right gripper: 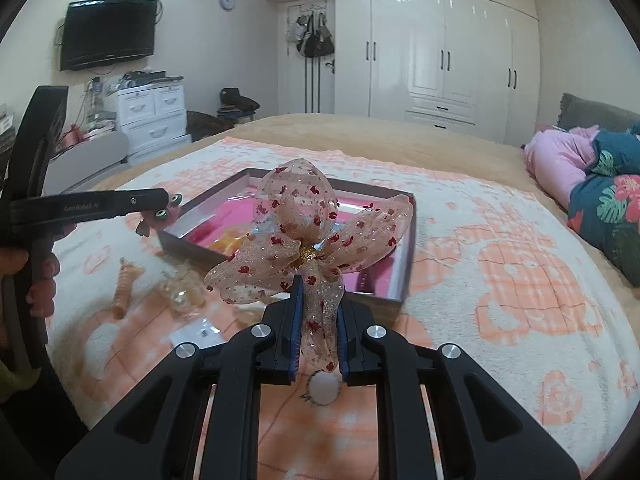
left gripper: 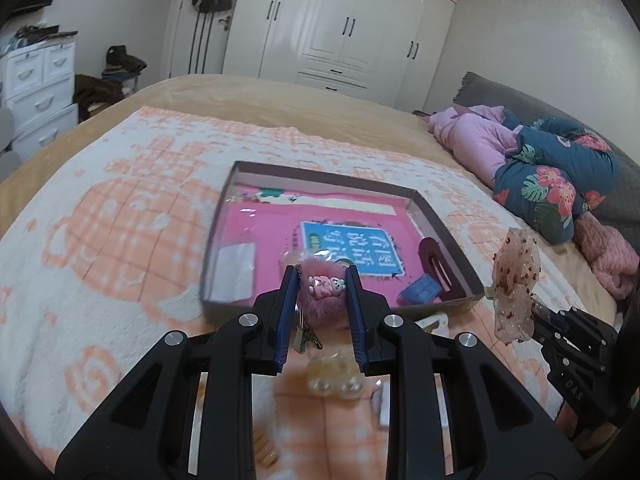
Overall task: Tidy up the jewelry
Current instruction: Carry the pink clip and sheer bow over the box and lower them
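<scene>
Over bed blanket [left gripper: 100, 240]: left fingers [left gripper: 322, 280] clamp pink pompom [left gripper: 324, 288]; right fingers [right gripper: 318, 312] clamp, seemingly, ribbon bow [right gripper: 296, 232].

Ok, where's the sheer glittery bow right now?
The bow is clamped in the right gripper, held up just in front of the shallow box on the bed.

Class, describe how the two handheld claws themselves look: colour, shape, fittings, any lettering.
Both the left claw and right claw are matte black, with angular cut-out linkages, round silver pivot screws and blue ribbed pads. Seen from the right wrist, the left one's side bears pale "GenRobot.AI" lettering.
</scene>
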Demonstrator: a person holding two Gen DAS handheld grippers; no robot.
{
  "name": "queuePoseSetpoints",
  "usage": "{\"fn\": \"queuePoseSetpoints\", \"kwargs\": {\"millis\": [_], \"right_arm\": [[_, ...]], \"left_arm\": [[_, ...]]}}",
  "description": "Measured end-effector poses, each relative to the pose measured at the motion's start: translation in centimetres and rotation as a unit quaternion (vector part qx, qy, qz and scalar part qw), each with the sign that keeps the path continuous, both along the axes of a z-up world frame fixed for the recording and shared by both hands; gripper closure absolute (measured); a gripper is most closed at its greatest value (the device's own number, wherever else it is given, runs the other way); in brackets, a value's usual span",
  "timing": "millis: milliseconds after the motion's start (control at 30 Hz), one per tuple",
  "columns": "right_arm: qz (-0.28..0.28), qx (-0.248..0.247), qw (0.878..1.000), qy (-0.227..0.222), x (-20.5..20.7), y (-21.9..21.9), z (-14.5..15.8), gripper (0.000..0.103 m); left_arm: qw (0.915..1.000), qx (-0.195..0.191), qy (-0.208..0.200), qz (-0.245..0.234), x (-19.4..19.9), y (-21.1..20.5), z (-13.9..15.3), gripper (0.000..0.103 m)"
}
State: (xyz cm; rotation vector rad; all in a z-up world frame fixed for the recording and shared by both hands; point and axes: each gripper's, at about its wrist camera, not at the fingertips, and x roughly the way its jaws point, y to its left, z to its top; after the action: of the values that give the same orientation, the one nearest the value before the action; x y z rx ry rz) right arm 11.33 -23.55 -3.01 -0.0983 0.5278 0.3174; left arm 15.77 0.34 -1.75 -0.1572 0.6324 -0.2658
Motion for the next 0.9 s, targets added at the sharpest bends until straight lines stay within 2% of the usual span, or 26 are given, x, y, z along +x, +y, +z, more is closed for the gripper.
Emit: {"fn": "queuePoseSetpoints", "kwargs": {"millis": [233,500,900], "right_arm": [[-0.018,-0.001,1.000,-0.007,2.2,-1.3,0.9,0.089],[-0.029,-0.010,1.000,0.007,5.0,-1.9,0.6,0.089],[-0.020,-0.017,0.999,0.039,9.8,-1.1,-0.6,0.089]], "left_arm": [[0.9998,0.006,-0.003,-0.018,1.8,-2.3,0.2,0.086],[0.9994,0.014,-0.009,-0.029,4.0,-4.5,0.1,0.086],[0.9985,0.036,0.028,-0.031,7.6,-6.5,-2.1,0.086]]}}
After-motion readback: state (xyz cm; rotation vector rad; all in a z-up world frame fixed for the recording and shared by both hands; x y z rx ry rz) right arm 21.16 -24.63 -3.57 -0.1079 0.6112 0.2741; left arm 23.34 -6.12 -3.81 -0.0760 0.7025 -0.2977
